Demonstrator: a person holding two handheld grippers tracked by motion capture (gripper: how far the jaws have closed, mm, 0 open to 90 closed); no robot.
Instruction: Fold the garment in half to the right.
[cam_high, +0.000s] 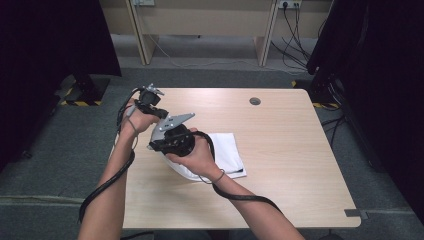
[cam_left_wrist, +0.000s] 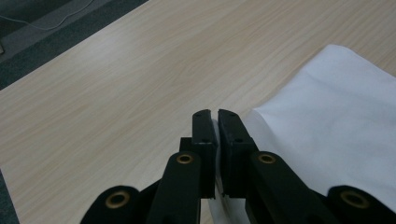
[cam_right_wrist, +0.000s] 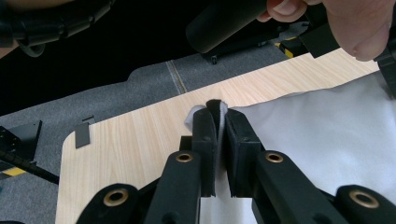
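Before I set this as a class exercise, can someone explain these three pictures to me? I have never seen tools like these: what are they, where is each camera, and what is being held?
A person holds a hand-held gripper in each hand: the left hand-held gripper and the right hand-held gripper. The high view looks down on a wooden table. The other two pictures come from cameras riding on each tool, looking along its black jaws. A white cloth lies on the table. Both tools' jaws are closed on the cloth's edge, each pinching it.
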